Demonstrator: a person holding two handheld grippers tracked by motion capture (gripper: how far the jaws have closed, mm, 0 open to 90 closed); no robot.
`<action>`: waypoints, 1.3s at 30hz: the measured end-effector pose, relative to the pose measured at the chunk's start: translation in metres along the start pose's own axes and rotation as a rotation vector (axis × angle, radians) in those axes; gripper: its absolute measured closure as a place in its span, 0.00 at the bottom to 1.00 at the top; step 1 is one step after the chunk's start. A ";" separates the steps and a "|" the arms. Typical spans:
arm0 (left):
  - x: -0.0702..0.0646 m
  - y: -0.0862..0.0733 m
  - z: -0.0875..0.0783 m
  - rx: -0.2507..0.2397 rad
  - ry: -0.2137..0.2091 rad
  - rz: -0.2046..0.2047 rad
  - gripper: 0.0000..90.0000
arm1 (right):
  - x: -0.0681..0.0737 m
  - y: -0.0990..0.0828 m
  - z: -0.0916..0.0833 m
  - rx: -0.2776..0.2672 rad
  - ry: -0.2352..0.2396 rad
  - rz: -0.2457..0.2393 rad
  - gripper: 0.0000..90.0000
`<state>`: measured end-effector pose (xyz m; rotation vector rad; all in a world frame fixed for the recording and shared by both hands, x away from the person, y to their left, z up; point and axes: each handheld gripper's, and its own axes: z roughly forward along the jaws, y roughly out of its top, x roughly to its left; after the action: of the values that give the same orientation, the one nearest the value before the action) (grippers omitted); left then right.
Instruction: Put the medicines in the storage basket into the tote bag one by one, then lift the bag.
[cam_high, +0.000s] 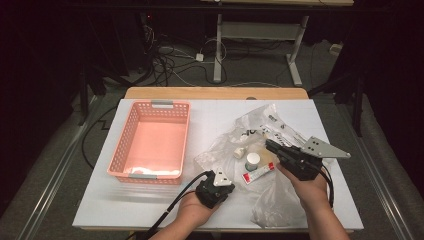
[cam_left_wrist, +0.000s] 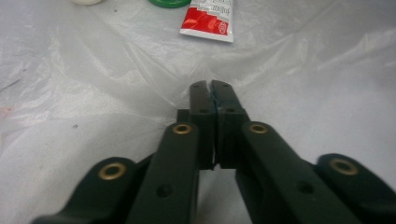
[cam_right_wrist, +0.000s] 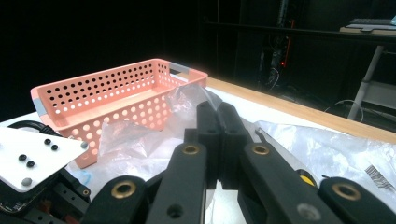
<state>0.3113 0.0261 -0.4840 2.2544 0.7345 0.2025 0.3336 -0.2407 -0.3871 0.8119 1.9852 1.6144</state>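
Left gripper (cam_left_wrist: 212, 86) jaws pinched together on edge of crinkly clear plastic bag (cam_high: 260, 150), mid-bench. Right gripper (cam_right_wrist: 217, 108) jaws also clamped on bag film, lifting it. Red-white tube (cam_left_wrist: 208, 21) lies on bag; pink perforated plastic basket (cam_high: 150, 142) sits left.

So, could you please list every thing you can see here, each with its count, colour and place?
basket: one, pink with holes, left part of the table.
plastic bag: one, clear and crumpled, right part of the table, both grippers shut on it.
tube: one, red and white, lying on the bag.
jar: one, white lid, green rim, beside the tube.
small white piece: one, behind the jar.
table: one, white top, wooden far edge.
left gripper: one, black, fingers together on a fold of the bag.
right gripper: one, black, pinching the bag higher up.
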 end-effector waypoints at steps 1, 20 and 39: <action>0.000 0.000 0.000 -0.002 0.001 0.000 0.99 | 0.000 0.000 -0.001 -0.001 -0.001 0.001 1.00; 0.018 -0.002 -0.032 -0.284 0.008 -0.120 0.99 | -0.008 -0.002 -0.013 -0.014 -0.033 0.012 1.00; 0.021 0.039 -0.073 -0.485 0.075 -0.066 0.99 | -0.007 0.025 -0.009 -0.091 -0.098 -0.007 1.00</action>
<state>0.3201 0.0604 -0.4063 1.7676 0.7092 0.3900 0.3368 -0.2483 -0.3610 0.8315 1.8314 1.6166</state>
